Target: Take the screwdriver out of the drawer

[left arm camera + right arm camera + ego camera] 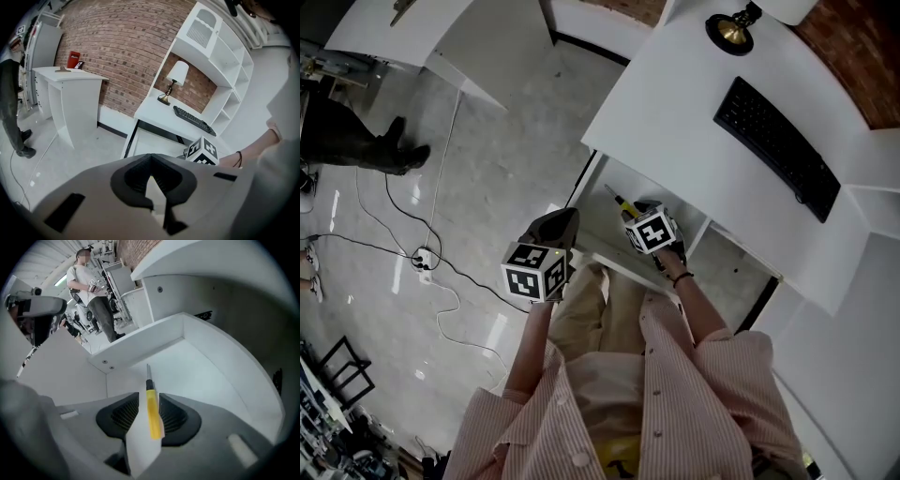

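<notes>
While the left gripper [562, 223] hangs just beside the front left corner of the open drawer [661, 187], its jaws pressed together on nothing, the right gripper [636, 214] reaches into that drawer under the white surface [675, 103]. In the right gripper view the jaws are clamped on the yellow handle of the screwdriver [153, 413], one on each side. The thin metal shaft points straight ahead along the jaws, over the drawer's bare white floor and toward its far corner. Whether the tip touches the floor cannot be told. In the head view the screwdriver sticks out beyond the right gripper at a slant, inside the drawer's outline. A black keyboard [776, 148] and a lamp [733, 28] stand on the surface above, well apart from both grippers.
</notes>
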Motion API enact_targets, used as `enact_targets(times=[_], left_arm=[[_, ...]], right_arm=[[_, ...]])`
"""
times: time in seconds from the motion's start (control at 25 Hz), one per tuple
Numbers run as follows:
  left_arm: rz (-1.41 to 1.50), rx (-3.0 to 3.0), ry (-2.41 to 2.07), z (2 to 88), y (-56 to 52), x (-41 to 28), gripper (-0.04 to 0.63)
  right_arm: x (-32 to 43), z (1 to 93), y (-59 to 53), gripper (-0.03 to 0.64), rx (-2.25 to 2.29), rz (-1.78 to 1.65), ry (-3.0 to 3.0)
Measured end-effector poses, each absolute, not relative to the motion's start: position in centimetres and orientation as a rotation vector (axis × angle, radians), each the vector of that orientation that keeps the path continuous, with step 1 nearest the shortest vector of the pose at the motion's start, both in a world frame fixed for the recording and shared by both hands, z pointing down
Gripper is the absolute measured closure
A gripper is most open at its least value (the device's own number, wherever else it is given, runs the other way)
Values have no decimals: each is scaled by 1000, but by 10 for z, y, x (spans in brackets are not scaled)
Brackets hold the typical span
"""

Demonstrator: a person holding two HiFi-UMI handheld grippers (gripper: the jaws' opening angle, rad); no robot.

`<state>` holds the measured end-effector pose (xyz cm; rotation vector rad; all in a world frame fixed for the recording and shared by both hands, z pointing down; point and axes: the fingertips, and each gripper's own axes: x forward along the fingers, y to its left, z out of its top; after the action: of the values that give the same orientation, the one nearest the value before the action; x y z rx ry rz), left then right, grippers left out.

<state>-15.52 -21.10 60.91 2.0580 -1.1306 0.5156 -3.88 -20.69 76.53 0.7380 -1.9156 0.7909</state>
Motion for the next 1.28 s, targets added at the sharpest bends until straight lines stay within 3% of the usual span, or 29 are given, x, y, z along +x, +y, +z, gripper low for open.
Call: enact_targets(times=[0.72,1.28], left_arm=[[549,2038,-1151,616,-211,-153,595],[566,2025,-1148,619,-206,-156,595]], right_arm=[[-48,800,-208,499,725,703,-1860],[-47,800,-206,537,682,623,-1814]])
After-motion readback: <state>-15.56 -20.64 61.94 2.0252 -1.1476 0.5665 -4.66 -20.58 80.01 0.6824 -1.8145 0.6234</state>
